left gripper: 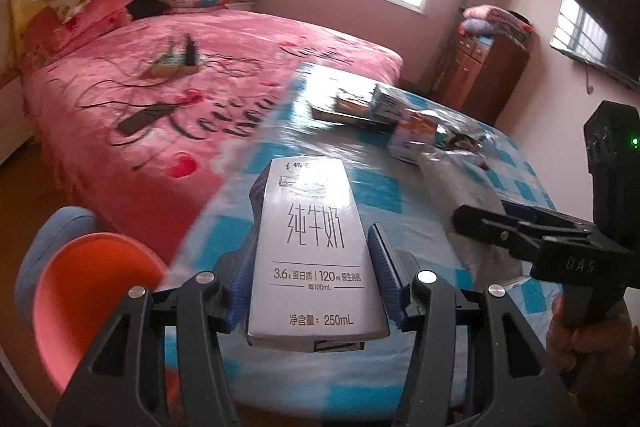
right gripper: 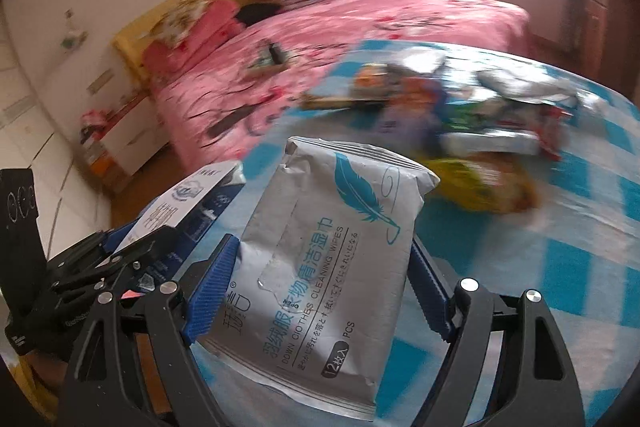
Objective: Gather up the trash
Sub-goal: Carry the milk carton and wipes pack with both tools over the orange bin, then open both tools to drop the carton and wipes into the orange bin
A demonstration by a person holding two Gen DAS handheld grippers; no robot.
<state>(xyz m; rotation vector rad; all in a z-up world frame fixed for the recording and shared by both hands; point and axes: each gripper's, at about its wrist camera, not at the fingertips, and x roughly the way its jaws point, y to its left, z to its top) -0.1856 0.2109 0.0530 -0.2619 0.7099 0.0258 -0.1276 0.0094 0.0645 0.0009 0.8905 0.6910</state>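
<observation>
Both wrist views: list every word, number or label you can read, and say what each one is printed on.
"纯牛奶" on the milk carton held in the left gripper.
"3.6g 蛋白质 | 120mg 原生高钙", "每100mL": same carton.
"净含量: 250mL": same carton.
"DOWN CLOTHES CLEANING WIPES" on the wipes packet held in the right gripper.
"羽绒服衣物清洁湿巾", "12枚入", "PCS", "OPEN": same packet.
The packet's Japanese line and the wrappers on the table are too small or blurred to read.
</observation>
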